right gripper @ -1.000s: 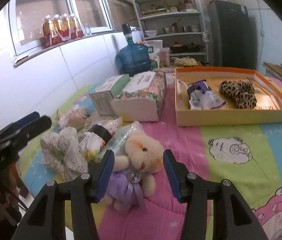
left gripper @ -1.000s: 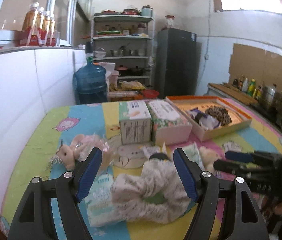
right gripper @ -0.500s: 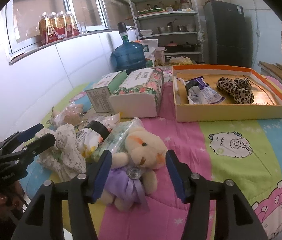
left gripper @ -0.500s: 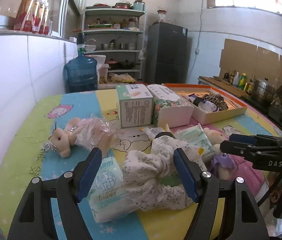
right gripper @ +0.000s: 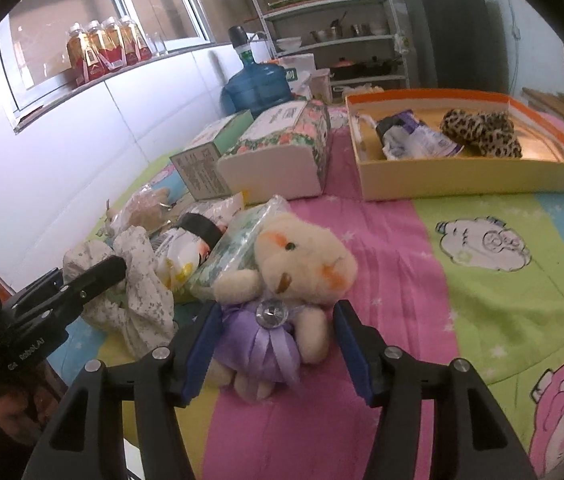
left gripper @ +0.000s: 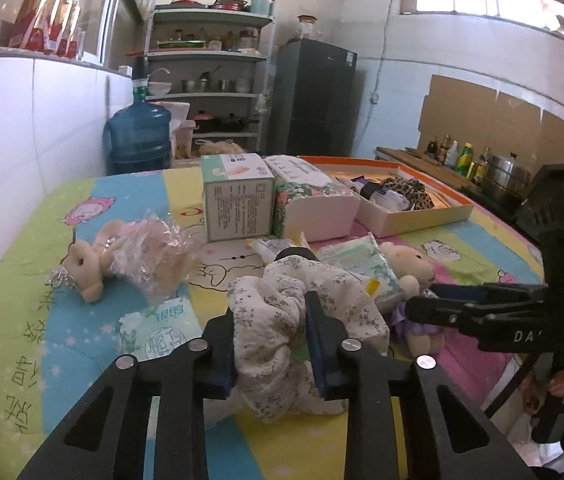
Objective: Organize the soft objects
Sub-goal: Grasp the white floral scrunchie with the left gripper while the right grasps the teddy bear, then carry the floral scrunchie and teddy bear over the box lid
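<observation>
Now the left claw (left gripper: 270, 340) has just squeezed in, its blue pads pinching the flowery white cloth bundle (left gripper: 306, 320) that sits on the cartoon-print table (left gripper: 42, 320). Over on the right, the right claw (right gripper: 276, 344) stands open around the cream teddy bear in the purple dress (right gripper: 282, 288), pads clear of its sides. Beside the bear lies a tissue pack (right gripper: 238, 248); farther back, two tissue boxes (right gripper: 282, 152) and an orange-rimmed tray (right gripper: 474, 176) holding a leopard-print scrunchie (right gripper: 482, 132).
</observation>
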`<state>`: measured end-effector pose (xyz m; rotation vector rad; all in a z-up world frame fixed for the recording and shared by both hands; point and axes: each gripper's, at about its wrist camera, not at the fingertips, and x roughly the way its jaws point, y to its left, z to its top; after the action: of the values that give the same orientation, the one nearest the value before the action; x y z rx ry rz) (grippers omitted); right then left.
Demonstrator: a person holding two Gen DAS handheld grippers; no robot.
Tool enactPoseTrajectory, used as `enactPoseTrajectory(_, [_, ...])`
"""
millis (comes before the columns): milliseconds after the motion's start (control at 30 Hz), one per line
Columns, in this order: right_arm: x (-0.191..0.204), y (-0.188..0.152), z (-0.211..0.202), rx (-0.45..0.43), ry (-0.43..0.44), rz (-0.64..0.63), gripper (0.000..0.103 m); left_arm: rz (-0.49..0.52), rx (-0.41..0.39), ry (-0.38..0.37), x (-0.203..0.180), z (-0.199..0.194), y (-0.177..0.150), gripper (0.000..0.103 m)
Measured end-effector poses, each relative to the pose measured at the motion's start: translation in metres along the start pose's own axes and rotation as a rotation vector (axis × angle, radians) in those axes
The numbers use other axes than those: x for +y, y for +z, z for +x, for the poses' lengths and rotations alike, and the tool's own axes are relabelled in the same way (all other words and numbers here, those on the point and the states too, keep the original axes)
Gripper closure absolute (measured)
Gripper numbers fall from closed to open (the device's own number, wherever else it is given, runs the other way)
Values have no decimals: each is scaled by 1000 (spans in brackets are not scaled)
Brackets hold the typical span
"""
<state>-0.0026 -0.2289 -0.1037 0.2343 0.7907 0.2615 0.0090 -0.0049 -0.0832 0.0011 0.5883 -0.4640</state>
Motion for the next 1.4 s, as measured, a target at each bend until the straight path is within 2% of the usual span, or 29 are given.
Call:
enactPoseTrajectory(100, [0, -2, 2, -2, 8, 7, 45, -35, -4, -8, 5, -2, -1, 82])
enactPoseTrajectory(167, [1, -3, 2, -1, 5, -2, 51, -51, -9, -11, 7, -3, -1, 87])
enactPoseTrajectory(267, [3, -5, -1, -7, 14, -3, 57, -56, -17, -10, 7, -6, -1, 89])
enactPoseTrajectory(367, [6, -6, -6, -27, 4, -29, 58, -58, -28, -11, 6, -10, -1, 90])
enactPoseTrajectory(933, [-4, 9, -41, -124, -6, -30, 59, -54, -106, -16, 0, -34, 16, 90])
enactPoseTrajectory(1400, [-36, 24, -75, -221, -35, -4, 59, 20, -170, -55, -40, -40, 59, 90])
